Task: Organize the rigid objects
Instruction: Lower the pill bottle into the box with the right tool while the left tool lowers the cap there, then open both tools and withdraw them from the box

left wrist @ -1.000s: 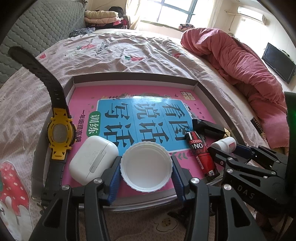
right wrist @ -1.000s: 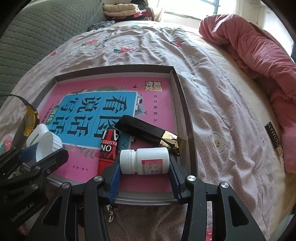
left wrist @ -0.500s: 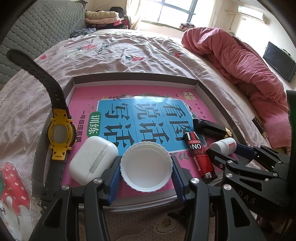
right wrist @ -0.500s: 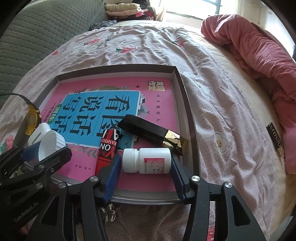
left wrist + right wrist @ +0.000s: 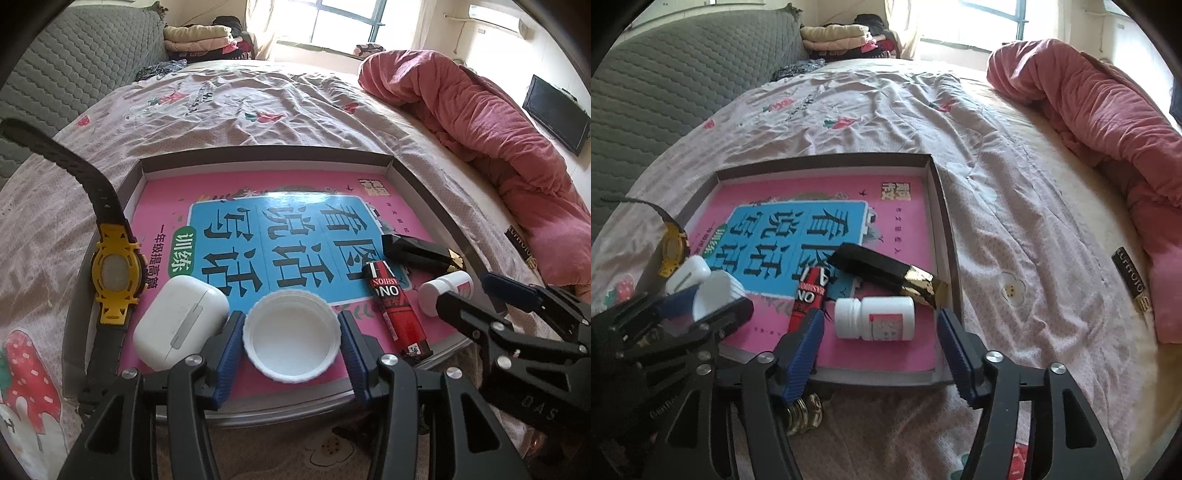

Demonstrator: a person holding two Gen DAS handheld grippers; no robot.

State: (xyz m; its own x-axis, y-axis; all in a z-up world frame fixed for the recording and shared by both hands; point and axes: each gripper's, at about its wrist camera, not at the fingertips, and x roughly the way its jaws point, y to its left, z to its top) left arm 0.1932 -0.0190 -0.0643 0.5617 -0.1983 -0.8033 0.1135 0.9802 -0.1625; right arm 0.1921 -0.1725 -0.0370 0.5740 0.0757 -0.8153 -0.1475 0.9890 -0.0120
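A shallow grey box tray (image 5: 266, 154) lined with a pink and blue book cover lies on the bed. My left gripper (image 5: 291, 332) is shut on a white round lid (image 5: 291, 334) at the tray's near edge. My right gripper (image 5: 881, 332) is open; a white pill bottle (image 5: 875, 323) lies on its side between the fingers, touching neither. In the tray are also a white earbud case (image 5: 181, 326), a red tube (image 5: 395, 304) and a black and gold box (image 5: 886, 273). A yellow watch (image 5: 116, 273) lies on the tray's left wall.
A pink quilt (image 5: 480, 122) is bunched at the right of the bed. A small black label (image 5: 1132, 282) lies on the sheet right of the tray. Gold coins (image 5: 805, 413) lie on the sheet under my right gripper. A grey headboard (image 5: 665, 85) stands at the left.
My right gripper has opened and pulled back, and the pill bottle now lies free in the tray. My left gripper still holds the white lid in the same place.
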